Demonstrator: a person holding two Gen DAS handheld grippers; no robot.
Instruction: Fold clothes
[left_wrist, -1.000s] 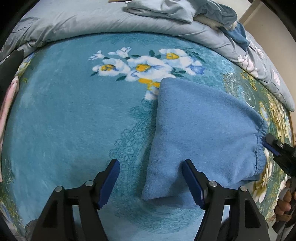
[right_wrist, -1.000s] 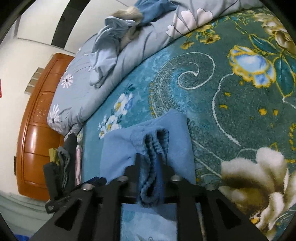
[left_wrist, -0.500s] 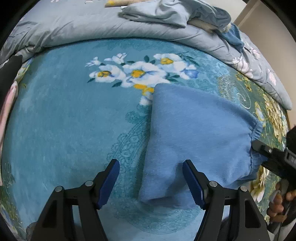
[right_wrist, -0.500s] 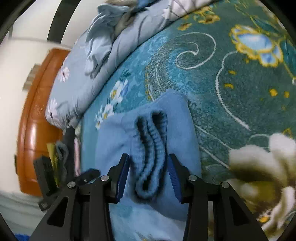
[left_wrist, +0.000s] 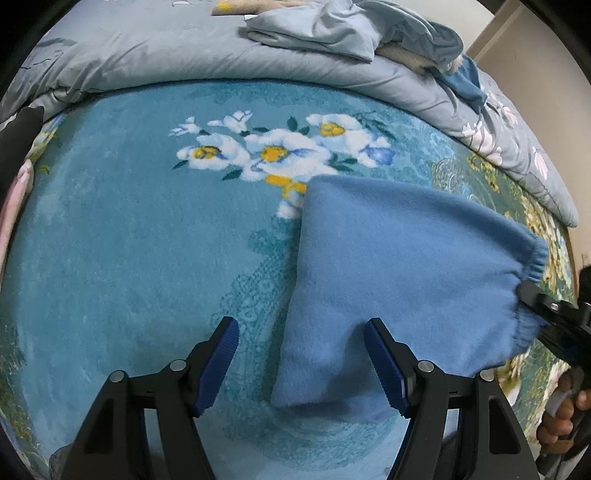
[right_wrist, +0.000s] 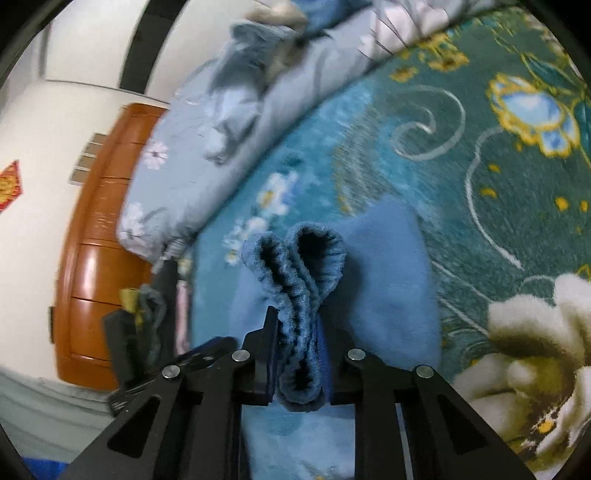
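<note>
A blue fleece garment lies folded on the teal flowered blanket. My left gripper hovers open over its near left corner, and that corner sits between the fingers without being pinched. At the right edge, my right gripper holds the garment's elastic hem. In the right wrist view, the right gripper is shut on the bunched ribbed hem, and the rest of the blue fleece garment spreads beyond it.
A grey floral duvet runs along the back with a heap of light blue clothes on it. Pink and dark cloth lies at the left edge. A wooden cabinet stands past the bed. A hand grips the right tool.
The right gripper opened half a second ago and has closed again on the elastic hem. The left gripper stayed open and shifted slightly over the garment's corner.
</note>
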